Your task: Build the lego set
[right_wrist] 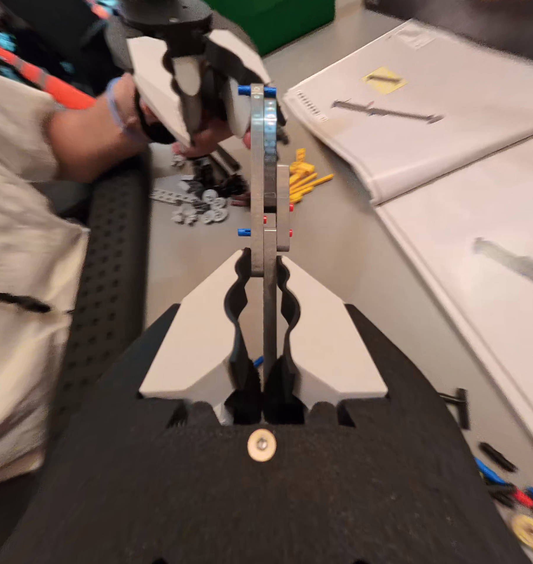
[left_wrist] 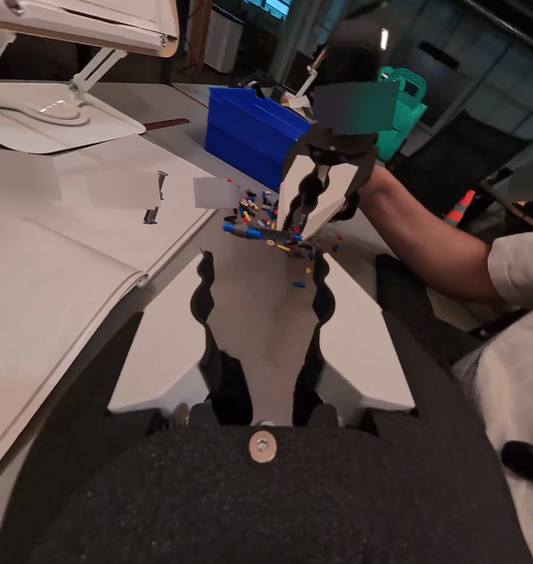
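My right gripper (right_wrist: 263, 257) is shut on a long grey beam assembly (right_wrist: 263, 183) with blue and red pins, which sticks out forward past the fingertips. In the left wrist view the right gripper (left_wrist: 294, 233) holds that assembly (left_wrist: 253, 233) level just above a pile of small loose pieces (left_wrist: 259, 209). My left gripper (left_wrist: 262, 256) is open and empty, a short way in front of the assembly and below it. It also shows in the right wrist view (right_wrist: 216, 134), open beside the assembly's far end.
An open instruction booklet (left_wrist: 76, 244) lies left of the pile and also shows in the right wrist view (right_wrist: 411, 122). A blue bin (left_wrist: 253, 137) stands behind the pile. Yellow pieces (right_wrist: 304, 180) and grey and black pieces (right_wrist: 204, 201) lie on the table. A person's arm (left_wrist: 426, 238) reaches in. About 9 cm separates my left fingertips from my right.
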{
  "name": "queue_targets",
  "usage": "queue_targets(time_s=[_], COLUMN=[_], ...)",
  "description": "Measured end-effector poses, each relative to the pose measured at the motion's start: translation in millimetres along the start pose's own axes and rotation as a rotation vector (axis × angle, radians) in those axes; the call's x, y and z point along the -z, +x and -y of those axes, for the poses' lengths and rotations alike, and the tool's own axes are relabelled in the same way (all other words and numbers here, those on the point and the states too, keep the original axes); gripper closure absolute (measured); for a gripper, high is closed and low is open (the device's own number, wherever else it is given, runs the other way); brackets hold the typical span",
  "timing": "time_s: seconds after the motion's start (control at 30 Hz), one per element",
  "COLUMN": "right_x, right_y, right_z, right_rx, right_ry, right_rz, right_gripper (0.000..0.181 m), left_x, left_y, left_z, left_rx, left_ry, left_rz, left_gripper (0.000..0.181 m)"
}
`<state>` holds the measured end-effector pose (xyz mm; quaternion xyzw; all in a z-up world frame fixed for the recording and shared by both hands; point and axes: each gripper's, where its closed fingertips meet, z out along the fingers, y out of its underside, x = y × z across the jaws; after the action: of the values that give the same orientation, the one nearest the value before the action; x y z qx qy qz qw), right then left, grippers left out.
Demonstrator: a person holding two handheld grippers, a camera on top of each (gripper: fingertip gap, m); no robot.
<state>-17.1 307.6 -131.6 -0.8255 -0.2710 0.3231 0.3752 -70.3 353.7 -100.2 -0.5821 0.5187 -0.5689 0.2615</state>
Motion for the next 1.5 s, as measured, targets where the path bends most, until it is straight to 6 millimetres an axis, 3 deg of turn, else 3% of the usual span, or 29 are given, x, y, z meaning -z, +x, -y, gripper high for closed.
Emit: queue_targets(time_s=[0.1,0.2,0.3,0.4,0.6,0.63,0.87,1.03,1.2,1.5], right_x=[3,0,-5,-10,-16,-16,-19,-28,-43,-40], right_y=[-20,-21,-22,-23,-31,-30,-25,-19,-1,23], right_z=[-3,-4,-9,-17,-23,-24,-31,-41,-57,-69], right_rx=[-0.037,-0.022,0.0,0.012,0.075,0.102,0.216,0.222,0.417,0.503], right_ry=[-0.002,0.001,-0.041,-0.109,-0.151,-0.161,-0.213,-0.329,-0.493,-0.549], right_rz=[0.18,0.19,0.17,0.163,0.191,0.176,0.134,0.189,0.105,-0.044], right_gripper=[0.165,0.165,0.165,0.165,0.165,0.165,0.165,0.164,0.163,0.156], left_x=[3,6,9,11,-2,-2,0,2,0,-8], left_y=[7,21,21,33,22,25,20,21,17,10], left_z=[4,9,10,-2,-32,-37,-84,-94,-107,-120], left_rx=[-0.031,-0.007,-0.02,-0.057,-0.162,-0.182,-0.361,-0.34,-0.355,-0.433], left_ry=[0.015,0.039,0.035,-0.044,-0.202,-0.227,-0.491,-0.506,-0.518,-0.568], left_rz=[-0.037,-0.129,-0.139,-0.204,-0.103,-0.113,-0.009,0.082,0.24,0.331], left_gripper=[0.122,0.129,0.131,0.141,0.151,0.16,0.164,0.165,0.165,0.165])
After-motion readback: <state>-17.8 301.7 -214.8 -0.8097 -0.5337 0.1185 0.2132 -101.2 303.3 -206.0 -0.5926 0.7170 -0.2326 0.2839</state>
